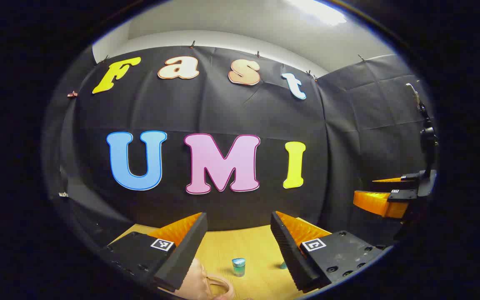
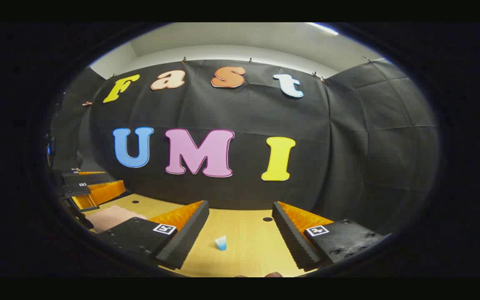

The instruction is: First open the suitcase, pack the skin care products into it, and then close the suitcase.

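Wooden table [image 1: 240,246], teal jar [image 1: 238,266], pink suitcase [image 1: 198,285] — both grippers' jaws released, no legible labels.

The surface [image 1: 240,246] looks like pale wood with a fine straight grain and a smooth, faintly satin finish. On it, the small jar [image 1: 238,267] has a glossy, translucent plastic look, and the little blue cup [image 2: 221,243] seems frosted plastic. The pink suitcase [image 1: 200,285] has a smooth, soft-sheened skin, like leather or vinyl. The booth wall [image 2: 348,137] is matt cloth, creased. The left tongs [image 1: 237,239] show ribbed, matt inner pads [image 1: 283,241]
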A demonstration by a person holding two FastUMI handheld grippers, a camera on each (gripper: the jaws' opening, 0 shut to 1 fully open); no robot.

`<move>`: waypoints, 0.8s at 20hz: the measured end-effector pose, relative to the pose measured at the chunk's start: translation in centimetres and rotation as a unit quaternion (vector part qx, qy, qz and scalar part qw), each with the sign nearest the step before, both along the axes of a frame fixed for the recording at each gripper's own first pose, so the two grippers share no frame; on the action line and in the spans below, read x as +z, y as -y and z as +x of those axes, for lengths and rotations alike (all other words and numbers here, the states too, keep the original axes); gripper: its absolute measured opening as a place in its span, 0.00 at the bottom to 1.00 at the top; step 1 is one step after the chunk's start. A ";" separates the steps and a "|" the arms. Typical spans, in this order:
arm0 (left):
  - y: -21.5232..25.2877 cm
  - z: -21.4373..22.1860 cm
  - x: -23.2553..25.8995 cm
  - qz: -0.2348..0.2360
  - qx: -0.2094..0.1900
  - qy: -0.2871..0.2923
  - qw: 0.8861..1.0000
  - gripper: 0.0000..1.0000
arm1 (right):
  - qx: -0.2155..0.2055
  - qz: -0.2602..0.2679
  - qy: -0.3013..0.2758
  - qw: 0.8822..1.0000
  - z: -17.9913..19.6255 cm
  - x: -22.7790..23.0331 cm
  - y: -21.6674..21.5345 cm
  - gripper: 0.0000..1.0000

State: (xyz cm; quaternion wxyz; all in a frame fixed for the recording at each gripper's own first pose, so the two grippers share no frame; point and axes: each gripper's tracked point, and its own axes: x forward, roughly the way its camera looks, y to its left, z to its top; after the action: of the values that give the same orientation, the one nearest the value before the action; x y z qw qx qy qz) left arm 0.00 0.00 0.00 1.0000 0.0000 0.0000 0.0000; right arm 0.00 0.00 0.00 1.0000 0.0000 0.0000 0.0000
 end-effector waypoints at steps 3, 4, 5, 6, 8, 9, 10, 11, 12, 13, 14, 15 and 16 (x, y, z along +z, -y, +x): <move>-0.4 -0.1 -0.4 -0.005 0.001 -0.005 1.000 0.96 | -0.010 -0.012 0.008 1.000 -0.3 0.5 0.5 0.96; -0.5 -0.1 -0.5 -0.007 0.002 -0.008 1.000 0.95 | -0.012 -0.013 0.008 1.000 -0.4 0.5 0.6 0.96; -0.7 -0.3 -0.5 -0.006 0.004 -0.009 1.000 0.96 | -0.012 -0.011 0.008 1.000 -0.4 0.5 0.6 0.96; -0.8 -0.4 -0.6 -0.003 0.005 -0.009 1.000 0.96 | -0.011 -0.009 0.008 1.000 -0.5 0.6 0.5 0.96; -0.9 -0.5 -0.4 0.006 0.008 -0.005 1.000 0.96 | -0.009 -0.007 0.009 1.000 -0.5 0.7 0.3 0.96; -0.8 -0.7 -0.4 0.011 0.006 -0.002 1.000 0.96 | -0.012 -0.009 0.010 1.000 -0.6 0.8 0.3 0.96; -0.5 -0.9 -0.3 0.012 0.001 0.001 1.000 0.96 | -0.014 -0.012 0.013 1.000 -0.6 1.0 0.4 0.96; -0.3 -1.0 -0.2 0.011 -0.002 0.004 1.000 0.95 | -0.015 -0.015 0.017 1.000 -0.7 1.2 0.4 0.96; -0.3 -1.2 -0.3 0.010 -0.004 0.003 1.000 0.96 | -0.016 -0.018 0.022 0.999 -0.9 1.4 0.3 0.96; -0.2 -1.3 -0.3 0.011 -0.005 0.003 1.000 0.96 | -0.017 -0.022 0.028 0.999 -0.9 1.7 0.2 0.96; -0.3 -1.4 -0.3 0.013 -0.004 0.003 1.000 0.95 | -0.017 -0.025 0.032 0.999 -0.9 1.9 0.2 0.96; -0.4 -1.5 -0.2 0.014 -0.003 0.003 1.000 0.96 | -0.016 -0.027 0.034 0.999 -0.8 2.0 0.1 0.96; -0.4 -1.7 -0.3 0.013 -0.003 0.002 1.000 0.96 | -0.015 -0.026 0.034 0.999 -0.7 1.9 0.0 0.94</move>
State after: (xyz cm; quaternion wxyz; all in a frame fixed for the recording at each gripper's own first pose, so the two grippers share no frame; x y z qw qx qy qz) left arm -1.69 0.45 -0.33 0.9999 0.0134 -0.0017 -0.0027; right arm -0.67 0.02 1.87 0.9990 -0.0262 -0.0335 -0.0147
